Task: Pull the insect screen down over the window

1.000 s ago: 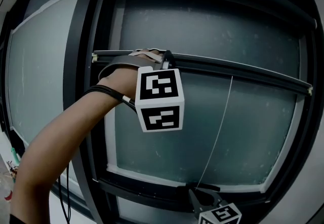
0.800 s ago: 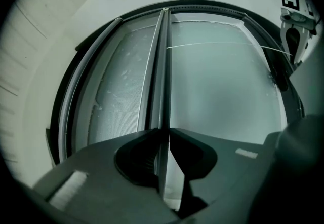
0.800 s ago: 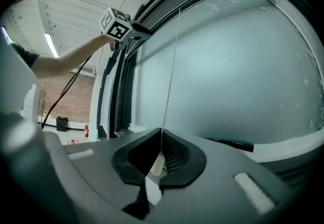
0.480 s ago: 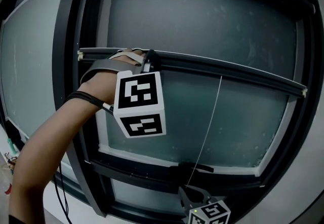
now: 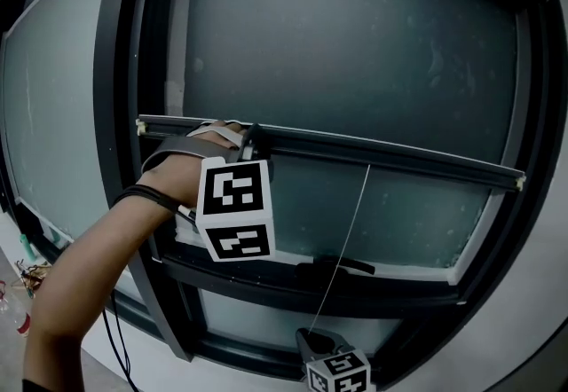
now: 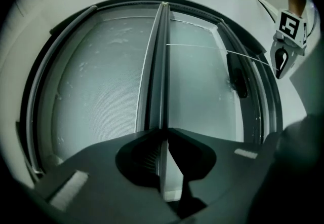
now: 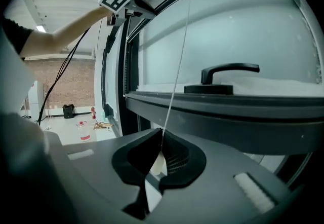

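Left tool (image 6: 163,136) is closing on the screen bar (image 5: 390,154). The bar sits between its jaws, gripped near the bar's left end. Right tool (image 7: 161,148) is clamped tight on the pull cord (image 7: 178,61), low down, below the window handle (image 7: 223,73). The cord runs taut up to the bar. The bar hangs a bit above the handle. The insect screen (image 5: 355,44) probably covers the glass above the bar, but the view is dim.

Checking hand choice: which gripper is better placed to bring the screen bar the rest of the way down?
Probably left: the left gripper has its jaws closing on the screen bar itself. The right gripper only holds the cord, low near the frame's bottom.
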`<state>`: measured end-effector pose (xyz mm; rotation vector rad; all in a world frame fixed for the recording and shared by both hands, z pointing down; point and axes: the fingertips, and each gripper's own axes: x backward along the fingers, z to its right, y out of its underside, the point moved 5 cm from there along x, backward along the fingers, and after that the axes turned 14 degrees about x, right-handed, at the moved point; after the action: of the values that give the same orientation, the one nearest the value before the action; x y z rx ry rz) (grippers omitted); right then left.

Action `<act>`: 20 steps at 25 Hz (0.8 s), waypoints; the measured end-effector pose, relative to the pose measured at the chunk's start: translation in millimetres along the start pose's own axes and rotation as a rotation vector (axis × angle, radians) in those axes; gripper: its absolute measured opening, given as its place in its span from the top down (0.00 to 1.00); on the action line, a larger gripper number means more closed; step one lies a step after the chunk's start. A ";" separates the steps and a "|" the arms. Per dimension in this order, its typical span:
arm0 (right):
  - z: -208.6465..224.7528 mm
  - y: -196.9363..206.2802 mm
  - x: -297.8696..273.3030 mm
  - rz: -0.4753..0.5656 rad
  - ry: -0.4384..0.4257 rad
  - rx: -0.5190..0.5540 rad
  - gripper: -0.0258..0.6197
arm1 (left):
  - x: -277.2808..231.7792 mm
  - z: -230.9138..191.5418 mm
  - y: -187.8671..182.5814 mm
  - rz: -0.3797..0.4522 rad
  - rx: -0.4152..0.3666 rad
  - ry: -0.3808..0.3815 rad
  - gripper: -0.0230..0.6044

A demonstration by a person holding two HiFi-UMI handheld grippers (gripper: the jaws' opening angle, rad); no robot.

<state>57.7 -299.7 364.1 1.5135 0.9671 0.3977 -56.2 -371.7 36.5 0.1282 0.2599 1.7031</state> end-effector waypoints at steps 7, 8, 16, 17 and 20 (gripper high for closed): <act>-19.6 35.5 -11.1 -0.053 0.018 -0.001 0.95 | 7.9 34.2 10.5 0.018 0.020 0.008 0.87; -25.2 39.1 -13.8 -0.069 0.012 -0.005 0.95 | 8.9 40.0 12.5 0.020 0.018 0.016 0.87; -64.8 90.1 -24.9 -0.170 0.034 -0.037 0.95 | 11.4 103.2 36.7 0.038 0.008 0.060 0.87; -68.5 95.6 -25.8 -0.187 0.037 -0.038 0.95 | 11.8 108.5 39.2 0.037 0.010 0.070 0.88; -82.5 116.8 -27.3 -0.248 0.029 -0.067 0.95 | 13.9 129.6 47.9 0.027 0.005 0.116 0.88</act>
<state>20.7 -256.9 498.2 1.3119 1.1383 0.2718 -74.1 -351.5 172.7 0.0365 0.3496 1.7396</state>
